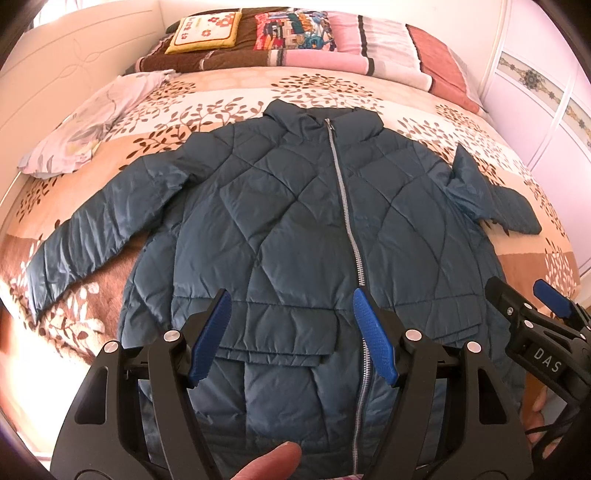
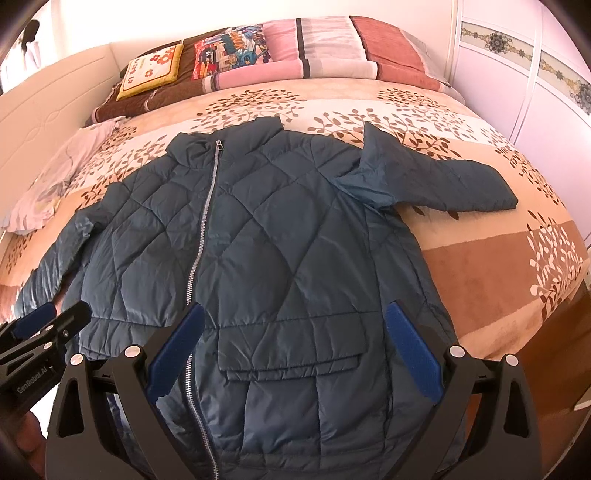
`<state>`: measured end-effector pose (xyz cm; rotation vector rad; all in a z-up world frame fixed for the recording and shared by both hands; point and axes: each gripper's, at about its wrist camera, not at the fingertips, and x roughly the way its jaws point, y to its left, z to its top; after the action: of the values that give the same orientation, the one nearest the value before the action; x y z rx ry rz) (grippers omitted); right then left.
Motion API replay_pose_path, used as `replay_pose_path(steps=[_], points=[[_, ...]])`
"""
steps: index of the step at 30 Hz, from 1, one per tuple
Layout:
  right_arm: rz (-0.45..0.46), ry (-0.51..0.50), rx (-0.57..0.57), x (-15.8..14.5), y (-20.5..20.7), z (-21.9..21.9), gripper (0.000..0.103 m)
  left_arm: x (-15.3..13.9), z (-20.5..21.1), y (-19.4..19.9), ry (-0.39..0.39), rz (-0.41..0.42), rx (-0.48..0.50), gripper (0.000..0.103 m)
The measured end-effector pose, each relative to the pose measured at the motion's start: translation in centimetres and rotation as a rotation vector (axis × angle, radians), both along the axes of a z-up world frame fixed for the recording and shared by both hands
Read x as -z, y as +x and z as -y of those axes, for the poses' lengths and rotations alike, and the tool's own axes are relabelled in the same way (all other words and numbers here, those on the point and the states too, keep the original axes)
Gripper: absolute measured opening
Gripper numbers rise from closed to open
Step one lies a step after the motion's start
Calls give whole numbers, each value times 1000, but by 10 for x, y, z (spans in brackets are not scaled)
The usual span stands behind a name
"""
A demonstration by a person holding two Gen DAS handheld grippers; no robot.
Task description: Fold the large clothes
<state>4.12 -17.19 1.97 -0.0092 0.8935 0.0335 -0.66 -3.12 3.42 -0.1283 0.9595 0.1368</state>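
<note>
While your left tool (image 1: 291,332) and right tool (image 2: 295,347) both hover with fingers spread apart and gripping nothing, the teal quilted jacket (image 1: 314,221) lies face up on the bed (image 1: 461,133), zipped, collar toward the far pillows (image 1: 295,31). Its left sleeve (image 1: 96,229) stretches out flat toward the left; its right sleeve (image 2: 443,181) lies bunched at the shoulder. Your tools sit above the near hem.

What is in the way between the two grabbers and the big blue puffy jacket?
Nothing visible. The left gripper and right gripper hang open right above the dark blue quilted jacket spread on the leaf-patterned bed cover.
</note>
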Motion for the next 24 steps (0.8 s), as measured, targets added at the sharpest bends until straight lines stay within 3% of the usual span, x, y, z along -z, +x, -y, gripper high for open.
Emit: replay_pose_path(steps=[24], points=[[4,9,3,0,-1,4,95,1,4,0,2,-3,1,68]])
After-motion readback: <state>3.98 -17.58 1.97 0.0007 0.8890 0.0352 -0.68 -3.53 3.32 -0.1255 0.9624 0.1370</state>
